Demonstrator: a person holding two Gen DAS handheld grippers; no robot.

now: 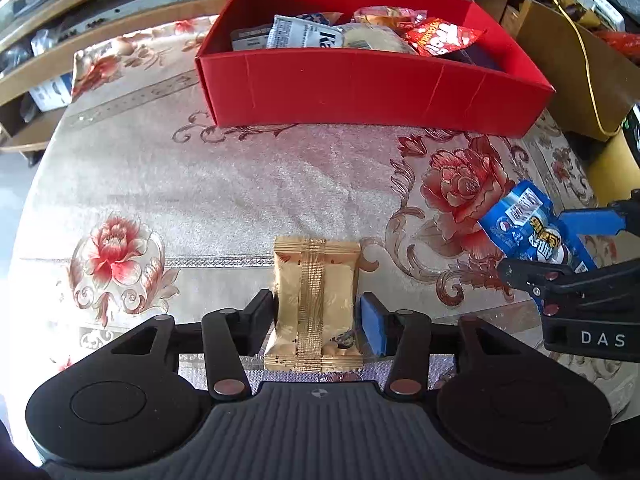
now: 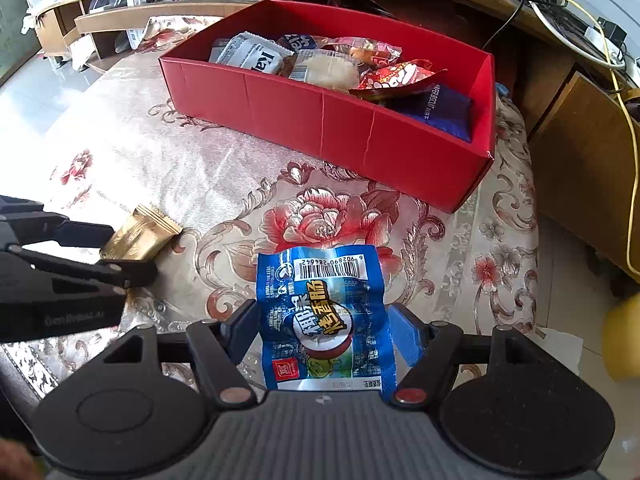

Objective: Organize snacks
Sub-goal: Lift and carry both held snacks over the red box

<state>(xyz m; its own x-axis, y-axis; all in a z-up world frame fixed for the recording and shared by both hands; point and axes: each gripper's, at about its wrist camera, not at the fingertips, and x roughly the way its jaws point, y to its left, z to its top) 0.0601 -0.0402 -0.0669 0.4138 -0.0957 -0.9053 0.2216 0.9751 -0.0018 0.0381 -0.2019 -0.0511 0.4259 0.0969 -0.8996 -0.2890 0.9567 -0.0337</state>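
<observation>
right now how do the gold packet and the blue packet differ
The gold packet is plain gold foil with a ribbed seam down the middle; the blue packet is printed, with a barcode and large lettering. The gold packet sits in the left hand-held gripper, the blue packet in the right hand-held gripper. The blue packet looks crinkled, the gold one smoother. Both are sealed snack packets, gripped by the sides, outside the red box.

Gold packet (image 1: 316, 304), blue packet (image 2: 324, 316), red box (image 1: 360, 92), rose-patterned cloth (image 1: 240, 184).

The desk (image 1: 280, 184) is covered by a floral cloth (image 1: 120, 248); a red box (image 1: 360, 88) is set toward twelve o'clock.
</observation>
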